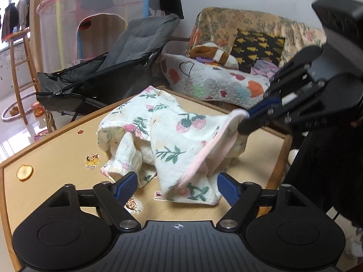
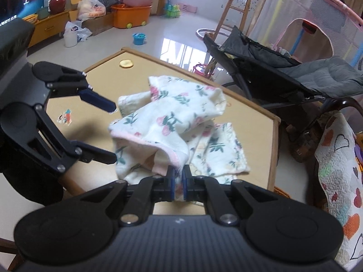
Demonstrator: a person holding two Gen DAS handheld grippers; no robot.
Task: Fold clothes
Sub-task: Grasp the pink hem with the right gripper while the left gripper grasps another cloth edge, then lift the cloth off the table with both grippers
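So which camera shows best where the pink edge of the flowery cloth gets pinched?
The right wrist view: the right gripper is shut on the cloth's pink edge up close. The left wrist view shows that pinch smaller, from the side.

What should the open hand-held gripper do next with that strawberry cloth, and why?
Probably close the left hand-held gripper on the strawberry-print garment's near hem: its jaws stand open around that cloth, while the right hand-held gripper already pinches the pink-trimmed edge, lifting it off the table.
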